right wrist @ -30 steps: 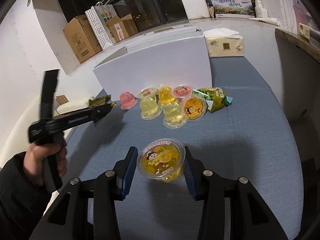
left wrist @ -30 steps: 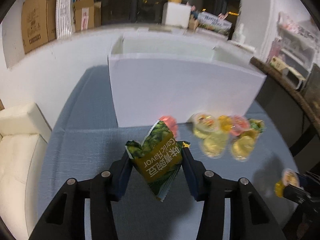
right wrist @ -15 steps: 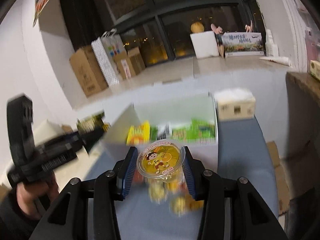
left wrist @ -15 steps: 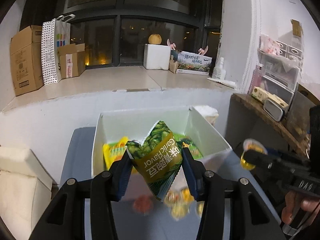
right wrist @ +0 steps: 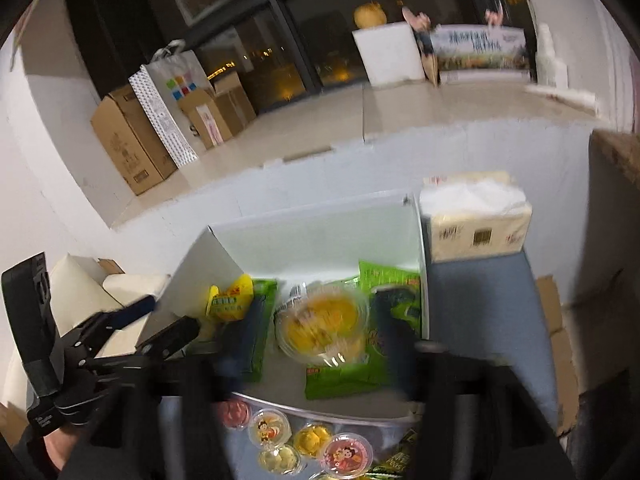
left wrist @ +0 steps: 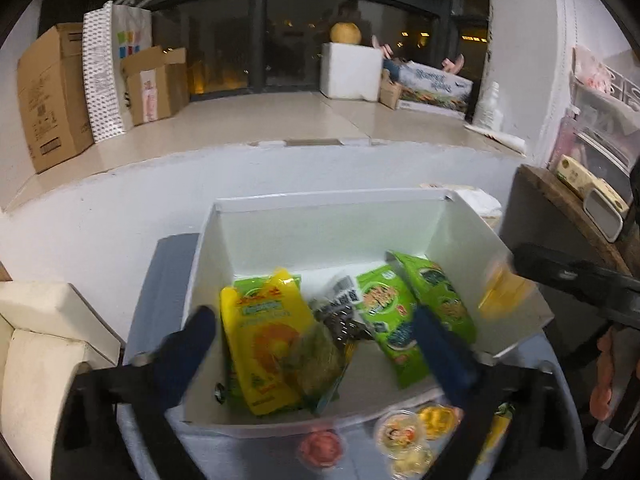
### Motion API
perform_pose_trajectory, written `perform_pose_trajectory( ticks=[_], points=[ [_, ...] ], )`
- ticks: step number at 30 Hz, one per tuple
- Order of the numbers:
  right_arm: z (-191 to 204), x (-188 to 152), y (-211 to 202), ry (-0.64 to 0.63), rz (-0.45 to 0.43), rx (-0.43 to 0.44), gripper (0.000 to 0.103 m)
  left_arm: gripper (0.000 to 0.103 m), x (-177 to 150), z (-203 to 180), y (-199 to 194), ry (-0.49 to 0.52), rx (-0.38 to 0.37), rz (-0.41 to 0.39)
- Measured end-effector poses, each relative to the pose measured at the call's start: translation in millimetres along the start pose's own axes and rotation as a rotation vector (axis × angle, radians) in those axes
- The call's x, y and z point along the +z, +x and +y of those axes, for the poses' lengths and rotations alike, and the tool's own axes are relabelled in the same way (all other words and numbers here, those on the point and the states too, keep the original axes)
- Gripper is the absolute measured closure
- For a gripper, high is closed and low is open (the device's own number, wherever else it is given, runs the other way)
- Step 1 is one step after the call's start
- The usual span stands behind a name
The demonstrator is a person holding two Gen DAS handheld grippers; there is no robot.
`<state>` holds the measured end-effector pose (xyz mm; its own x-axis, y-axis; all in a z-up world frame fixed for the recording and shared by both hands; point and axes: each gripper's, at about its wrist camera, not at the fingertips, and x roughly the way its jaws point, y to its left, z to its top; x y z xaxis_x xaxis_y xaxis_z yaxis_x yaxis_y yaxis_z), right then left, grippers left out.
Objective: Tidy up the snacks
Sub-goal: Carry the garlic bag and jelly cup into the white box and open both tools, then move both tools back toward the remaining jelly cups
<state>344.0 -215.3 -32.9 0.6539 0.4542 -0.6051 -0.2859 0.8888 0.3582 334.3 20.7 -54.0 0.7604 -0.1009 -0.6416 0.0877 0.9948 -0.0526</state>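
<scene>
My left gripper [left wrist: 316, 340] is open above the white box [left wrist: 332, 208]. The green garlic-flavour pea packet [left wrist: 316, 364] is blurred between the fingers, free of them, over a yellow bag [left wrist: 260, 344] in the box. My right gripper [right wrist: 316, 332] is open too, and the yellow jelly cup [right wrist: 320, 324] is blurred between its fingers, over the green packets [right wrist: 384, 280] in the box. The right gripper also shows in the left wrist view [left wrist: 568, 280], and the left gripper shows in the right wrist view [right wrist: 132, 320].
Several jelly cups [right wrist: 276, 432] and a green packet [right wrist: 396, 464] lie on the blue table [right wrist: 480, 320] in front of the box. A tissue pack [right wrist: 476, 216] stands right of the box. A white sofa [left wrist: 36, 344] is at the left.
Both grippers have moved further over the box and opened. The pea packet and the jelly cup have left the fingers and are dropping into the box.
</scene>
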Motion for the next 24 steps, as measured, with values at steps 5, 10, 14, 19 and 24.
perform_pose_trajectory(
  ticks=[5, 10, 14, 19, 24],
  points=[
    [-2, -4, -10, 0.039, -0.036, 0.016, 0.002, 0.0, -8, 10, -2, 0.003, 0.004, 0.025],
    [9, -8, -29, 0.011, -0.075, 0.014, 0.0, 0.0, -15, 14, -24, 0.007, 0.007, -0.001],
    [20, -20, -58, -0.025, -0.106, 0.033, 0.0, 0.0, -27, 13, -53, 0.014, -0.018, -0.017],
    [24, -52, -101, -0.039, -0.143, 0.074, 0.0, 0.0, -62, 1, -100, 0.016, -0.068, -0.048],
    [4, -107, -128, -0.018, -0.133, 0.029, 0.0, 0.0, -109, -15, -127, -0.021, -0.142, -0.041]
  ],
)
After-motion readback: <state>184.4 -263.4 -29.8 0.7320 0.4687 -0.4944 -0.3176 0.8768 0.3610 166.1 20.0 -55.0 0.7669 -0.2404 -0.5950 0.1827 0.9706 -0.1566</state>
